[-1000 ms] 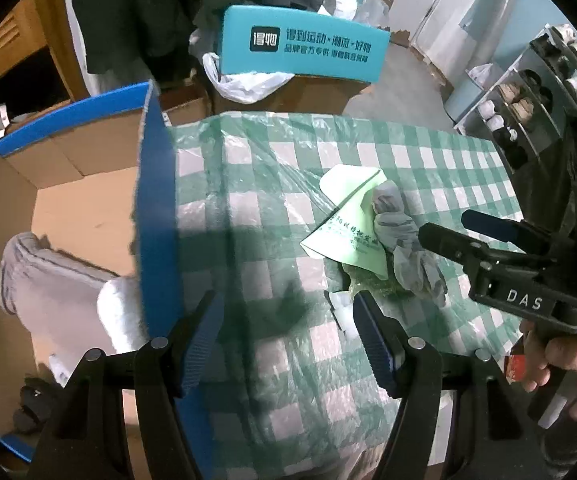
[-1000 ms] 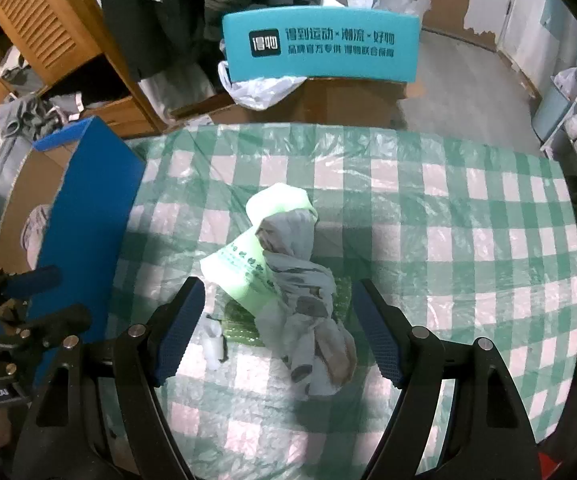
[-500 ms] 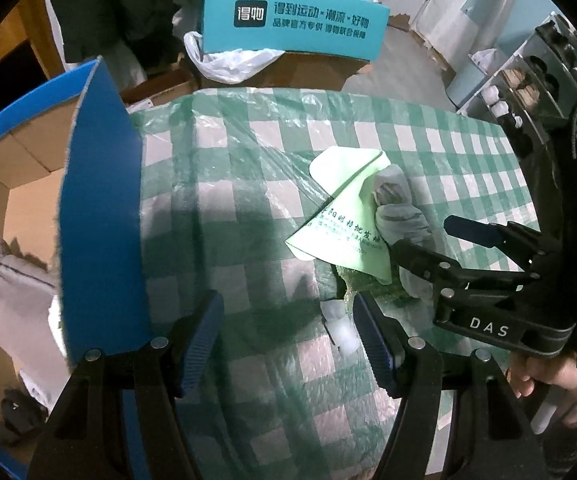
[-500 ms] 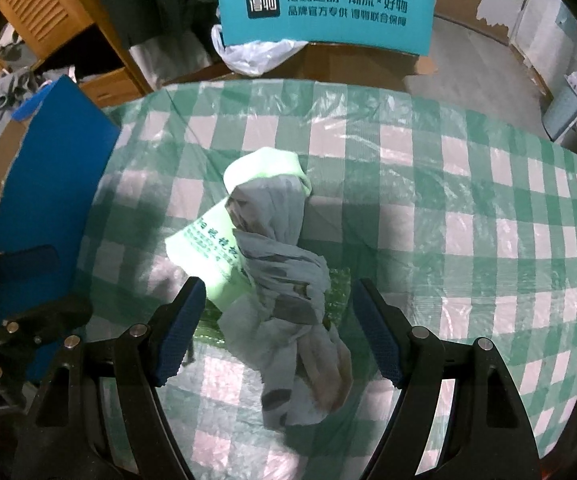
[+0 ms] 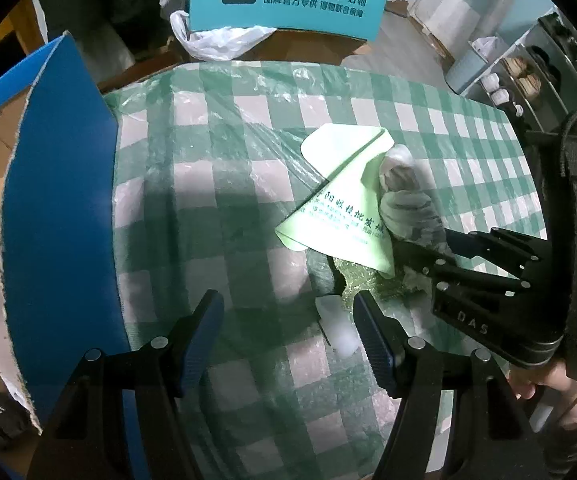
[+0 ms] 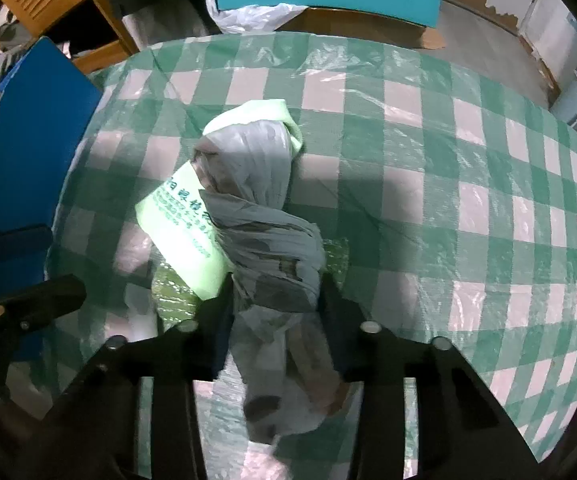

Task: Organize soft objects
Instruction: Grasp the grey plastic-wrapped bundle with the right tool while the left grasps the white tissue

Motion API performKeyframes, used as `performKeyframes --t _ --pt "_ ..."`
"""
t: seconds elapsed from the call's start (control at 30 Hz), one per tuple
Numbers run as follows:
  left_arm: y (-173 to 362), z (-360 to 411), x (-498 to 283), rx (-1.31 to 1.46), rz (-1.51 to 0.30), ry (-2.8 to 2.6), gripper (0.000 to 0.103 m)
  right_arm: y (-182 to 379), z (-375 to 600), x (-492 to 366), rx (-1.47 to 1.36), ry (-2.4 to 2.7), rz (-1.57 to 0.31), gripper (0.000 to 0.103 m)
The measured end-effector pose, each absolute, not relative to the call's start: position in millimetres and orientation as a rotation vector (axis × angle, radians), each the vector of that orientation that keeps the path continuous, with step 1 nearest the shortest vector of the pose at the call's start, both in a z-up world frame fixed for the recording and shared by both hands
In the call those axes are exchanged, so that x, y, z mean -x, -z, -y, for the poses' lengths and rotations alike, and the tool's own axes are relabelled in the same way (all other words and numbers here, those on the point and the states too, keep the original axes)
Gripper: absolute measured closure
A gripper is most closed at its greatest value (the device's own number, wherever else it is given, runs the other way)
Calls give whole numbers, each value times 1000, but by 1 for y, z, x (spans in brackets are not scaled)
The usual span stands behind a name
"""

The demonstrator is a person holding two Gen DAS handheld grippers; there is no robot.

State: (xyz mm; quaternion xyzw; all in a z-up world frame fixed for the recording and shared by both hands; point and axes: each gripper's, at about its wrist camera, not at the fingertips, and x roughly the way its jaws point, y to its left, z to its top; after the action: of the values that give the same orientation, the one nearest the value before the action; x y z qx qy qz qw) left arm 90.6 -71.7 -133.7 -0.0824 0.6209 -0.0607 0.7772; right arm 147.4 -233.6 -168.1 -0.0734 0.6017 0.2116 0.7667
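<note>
the right tongs (image 6: 276, 292) are closing around the middle of the twisted grey cloth (image 6: 256, 216), which lies on the checked desk (image 6: 448, 160) over a pale green printed cloth (image 6: 180, 232); the pads look to be touching it already, though blur makes that unsure. pinch only the grey bundle, not the green layer beneath, then lift straight. the left tongs (image 5: 288, 336) hang spread and empty beside the blue-flapped cardboard box (image 5: 56, 200), likely the destination.

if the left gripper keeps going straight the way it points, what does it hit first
Most likely the checked tablecloth: the left gripper stands open over bare cloth, with the small white scrap just inside its right finger. Depth is unclear.
</note>
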Motion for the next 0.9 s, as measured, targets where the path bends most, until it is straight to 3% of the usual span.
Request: performKeyframes --t 0.43,0.9 --pt "146 83 -84 194 -1388 150 34 137 254 -134 85 -439 -1263 71" --pt "162 109 -78 113 -1418 134 34 140 276 -117 57 -413 -1272 71"
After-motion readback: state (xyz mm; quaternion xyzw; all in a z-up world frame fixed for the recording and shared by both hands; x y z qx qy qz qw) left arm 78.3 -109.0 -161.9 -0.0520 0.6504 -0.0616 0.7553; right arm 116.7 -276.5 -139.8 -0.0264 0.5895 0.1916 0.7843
